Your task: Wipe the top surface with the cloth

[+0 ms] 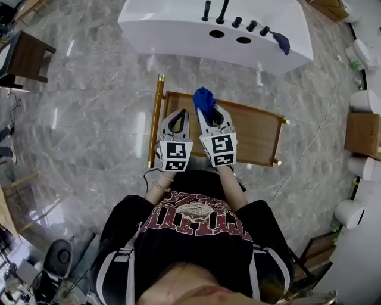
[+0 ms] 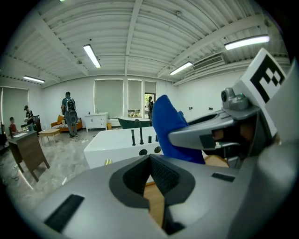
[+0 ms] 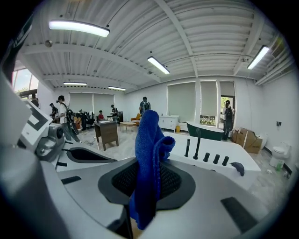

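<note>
Cloth (image 3: 148, 158) is blue and soft, and it sits pinched between the two jaws of the right gripper (image 1: 207, 113). The jaws are squeezed tight on its middle, so one end sticks up past the tips and the other end hangs down below. That tight hold makes sense, because a loose cloth would slip out as soon as it rubbed on wood.

From the head view the cloth (image 1: 204, 101) is over the far side of the table (image 1: 256, 134), the brown wood top right in front of the person. The right gripper points out flat across the room, not down, so I think the cloth is not pressed on the wood yet. The wiping looks like it has not begun. The tips would need to tip down first so the hanging end can lie on the top.

Just beside it on the left is the left gripper (image 1: 178, 114). Its jaws are pushed together with nothing in them (only a thin strip of wood shows behind them). It seems to be just waiting there, out of the cloth's way.

A gold rail (image 1: 156, 119) runs down the table's left side. Past the table stands a white tub (image 1: 172, 27) with black taps (image 1: 214, 12), all on a shiny grey floor (image 1: 89, 119).
</note>
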`<act>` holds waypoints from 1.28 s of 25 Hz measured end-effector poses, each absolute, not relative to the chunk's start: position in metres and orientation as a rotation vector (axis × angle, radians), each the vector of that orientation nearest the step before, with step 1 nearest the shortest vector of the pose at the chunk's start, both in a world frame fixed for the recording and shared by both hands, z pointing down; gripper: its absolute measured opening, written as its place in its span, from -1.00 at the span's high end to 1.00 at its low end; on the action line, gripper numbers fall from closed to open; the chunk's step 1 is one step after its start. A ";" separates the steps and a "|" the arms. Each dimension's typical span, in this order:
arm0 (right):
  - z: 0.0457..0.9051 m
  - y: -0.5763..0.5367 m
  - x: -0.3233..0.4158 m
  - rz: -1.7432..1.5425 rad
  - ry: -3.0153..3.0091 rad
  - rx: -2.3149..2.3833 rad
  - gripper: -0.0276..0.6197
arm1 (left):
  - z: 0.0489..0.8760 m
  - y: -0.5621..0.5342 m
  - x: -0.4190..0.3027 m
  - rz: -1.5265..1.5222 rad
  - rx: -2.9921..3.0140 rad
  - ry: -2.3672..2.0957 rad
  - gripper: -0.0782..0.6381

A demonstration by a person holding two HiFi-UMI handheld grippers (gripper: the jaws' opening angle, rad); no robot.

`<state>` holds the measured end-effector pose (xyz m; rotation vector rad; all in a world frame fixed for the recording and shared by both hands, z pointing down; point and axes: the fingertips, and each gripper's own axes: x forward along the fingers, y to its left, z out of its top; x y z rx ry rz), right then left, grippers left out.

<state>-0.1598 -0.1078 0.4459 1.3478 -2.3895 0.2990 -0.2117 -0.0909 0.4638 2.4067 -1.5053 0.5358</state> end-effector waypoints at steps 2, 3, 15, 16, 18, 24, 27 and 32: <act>0.456 -0.116 -0.166 0.305 -2.380 1.338 0.64 | 0.480 -0.093 -0.218 0.569 2.394 -1.496 0.65; 0.460 -0.120 -0.168 0.307 -2.378 1.338 0.64 | 0.486 -0.094 -0.220 0.584 2.392 -1.489 0.65; 0.545 -0.141 -0.197 0.491 -2.334 1.236 0.64 | 0.559 -0.103 -0.226 0.658 2.296 -1.371 0.65; 0.552 -0.142 -0.199 0.504 -2.331 1.219 0.64 | 0.566 -0.103 -0.226 0.665 2.281 -1.360 0.65; 0.566 -0.143 -0.205 0.521 -2.322 1.186 0.64 | 0.580 -0.101 -0.228 0.690 2.253 -1.343 0.65; 0.595 -0.150 -0.218 0.583 -2.277 1.151 0.64 | 0.615 -0.091 -0.234 0.758 2.206 -1.295 0.65; 0.608 -0.152 -0.226 0.612 -2.251 1.131 0.64 | 0.630 -0.090 -0.240 0.733 2.148 -1.281 0.65; 0.631 -0.154 -0.241 0.638 -2.222 1.059 0.64 | 0.652 -0.086 -0.238 0.733 2.092 -1.266 0.65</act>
